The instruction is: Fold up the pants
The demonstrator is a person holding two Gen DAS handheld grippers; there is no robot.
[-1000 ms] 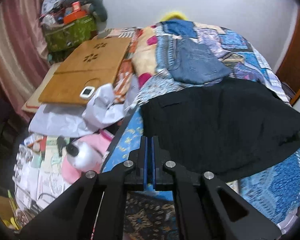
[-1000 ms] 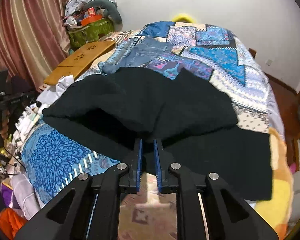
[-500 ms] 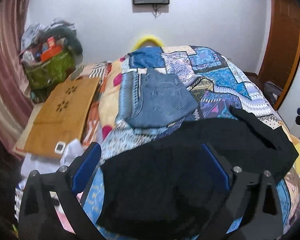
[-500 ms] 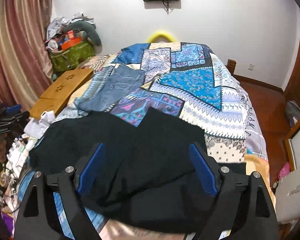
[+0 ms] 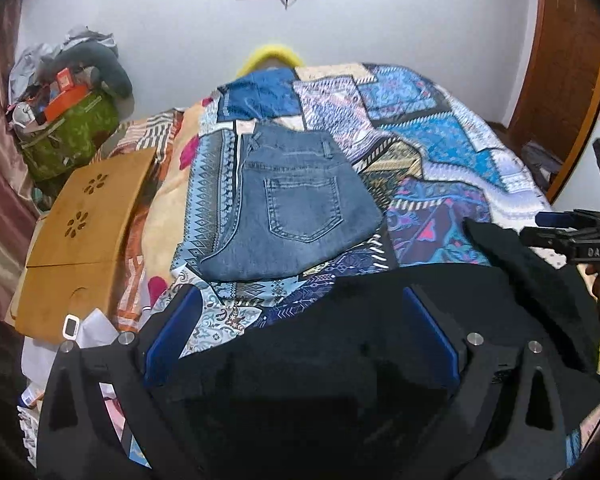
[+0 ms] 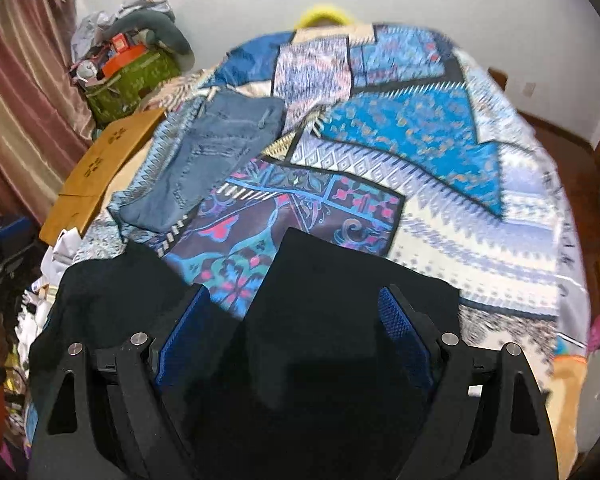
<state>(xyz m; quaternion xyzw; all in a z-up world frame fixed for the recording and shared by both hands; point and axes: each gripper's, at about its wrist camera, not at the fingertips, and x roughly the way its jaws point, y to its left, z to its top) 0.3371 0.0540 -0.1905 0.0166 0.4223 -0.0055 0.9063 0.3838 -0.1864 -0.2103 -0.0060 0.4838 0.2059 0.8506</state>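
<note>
The black pants [image 5: 380, 340] lie on the near end of the bed [image 6: 420, 140]. Left claw [image 5: 302, 336] and right claw [image 6: 296, 340] both hang spread wide just above them, gripping nothing.

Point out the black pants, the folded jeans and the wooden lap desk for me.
black pants [image 6: 340, 280], right wrist view, on the upper folded panel.
folded jeans [image 5: 300, 200], left wrist view, on the back pocket.
wooden lap desk [image 5: 96, 208], left wrist view, on its top surface.
</note>
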